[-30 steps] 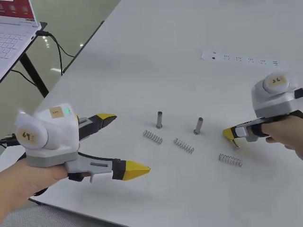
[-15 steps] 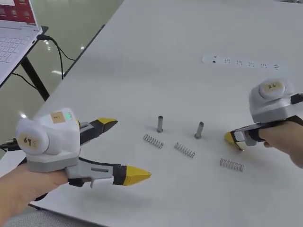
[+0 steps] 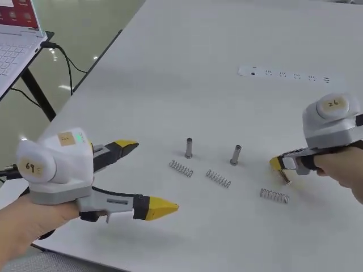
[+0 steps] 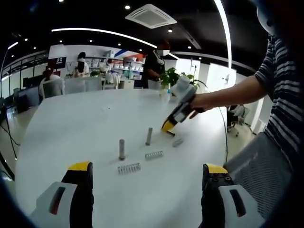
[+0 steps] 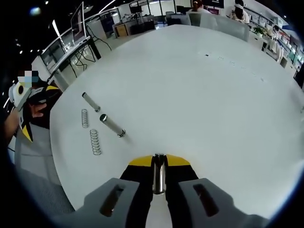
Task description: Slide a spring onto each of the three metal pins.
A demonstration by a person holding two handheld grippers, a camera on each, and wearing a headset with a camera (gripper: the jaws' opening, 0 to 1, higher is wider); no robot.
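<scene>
Presently, no spring sits on any pin, so the task stands at none of three. The right gripper (image 5: 159, 162) has its jaws closed on the third pin (image 5: 159, 183), which lies along the line between them with its end pointing forward past the tips. In the head view this gripper is low over the table (image 3: 187, 68). Whether the held pin touches the surface cannot be told. The left gripper (image 3: 142, 177) is spread wide and holds nothing.

Between the two grippers stand the first pin (image 3: 188, 147) and the second pin (image 3: 236, 154), both upright and apart from each other. The first is nearer the left gripper, the second nearer the right.

Three springs lie flat and loose on the table:
- The first spring (image 3: 181, 168) lies just beside the foot of the first pin.
- The second spring (image 3: 218, 178) lies between the two standing pins, on the person's side.
- The third spring (image 3: 274, 196) lies near the right gripper's tips.

None appears to be threaded on a pin.

All three threadings are outstanding. In the inspector's judgement the held pin is the likely first candidate. A spring would have to be brought to its free end, and the empty left gripper is available for that.
</scene>
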